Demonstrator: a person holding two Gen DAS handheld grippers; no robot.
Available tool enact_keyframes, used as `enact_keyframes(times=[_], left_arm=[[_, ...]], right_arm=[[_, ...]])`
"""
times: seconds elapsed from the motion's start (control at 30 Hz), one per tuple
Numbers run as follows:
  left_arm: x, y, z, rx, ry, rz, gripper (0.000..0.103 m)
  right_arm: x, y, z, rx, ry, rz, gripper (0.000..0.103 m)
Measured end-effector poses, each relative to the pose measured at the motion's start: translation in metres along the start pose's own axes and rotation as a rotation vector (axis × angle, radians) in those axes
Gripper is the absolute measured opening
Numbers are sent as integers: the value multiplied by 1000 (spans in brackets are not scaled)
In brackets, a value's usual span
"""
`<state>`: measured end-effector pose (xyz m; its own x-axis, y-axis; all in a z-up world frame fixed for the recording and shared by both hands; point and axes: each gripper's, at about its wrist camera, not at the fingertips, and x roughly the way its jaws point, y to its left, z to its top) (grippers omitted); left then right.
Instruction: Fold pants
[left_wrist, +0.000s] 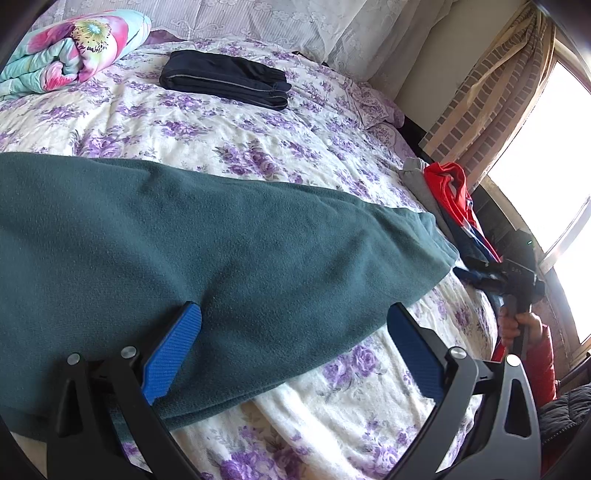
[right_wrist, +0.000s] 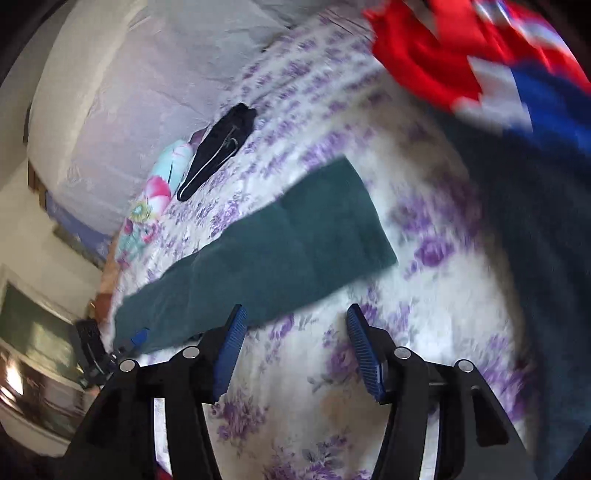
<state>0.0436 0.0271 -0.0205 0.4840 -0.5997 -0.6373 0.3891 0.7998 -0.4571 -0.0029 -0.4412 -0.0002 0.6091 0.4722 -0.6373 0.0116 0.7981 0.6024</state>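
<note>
Dark green pants (left_wrist: 207, 254) lie flat and long across a bed with a purple-flowered cover (left_wrist: 229, 129); they also show in the right wrist view (right_wrist: 280, 243). My left gripper (left_wrist: 293, 314) is open just above the pants' near edge, left finger over the cloth, right finger over the bedcover. My right gripper (right_wrist: 295, 314) is open and empty above the bedcover, just short of the pants' long edge. It also shows at the right of the left wrist view (left_wrist: 517, 280), beyond the pants' end. The right wrist view is blurred.
Folded black pants (left_wrist: 225, 79) lie near the head of the bed beside a rolled flowered quilt (left_wrist: 74, 48). A heap of red, blue and grey clothes (left_wrist: 450, 199) sits at the bed's right edge near a curtained window (left_wrist: 546, 147).
</note>
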Motion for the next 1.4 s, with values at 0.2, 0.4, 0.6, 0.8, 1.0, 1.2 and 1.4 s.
enact_keyframes(times=[0.2, 0.4, 0.6, 0.8, 1.0, 1.2, 1.4], left_arm=[[0, -1, 0, -2, -5, 3, 98], [-1, -1, -2, -12, -14, -1, 98], [-3, 2, -1, -34, -25, -12, 98], [-20, 9, -3, -98, -59, -20, 98], [-52, 36, 15, -162, -128, 110, 98], [-39, 35, 1, -61, -33, 350, 97], [-65, 19, -4, 15, -137, 357, 98]], right_arm=[[27, -13, 23, 150, -67, 79, 59], [19, -8, 30, 115, -169, 64, 7], [3, -18, 29, 31, -129, -58, 11], [-36, -19, 34, 38, -304, -156, 37], [-10, 80, 33, -283, -251, -150, 66], [133, 187, -5, -591, 160, -9, 79], [166, 262, -20, -898, 171, -32, 88]])
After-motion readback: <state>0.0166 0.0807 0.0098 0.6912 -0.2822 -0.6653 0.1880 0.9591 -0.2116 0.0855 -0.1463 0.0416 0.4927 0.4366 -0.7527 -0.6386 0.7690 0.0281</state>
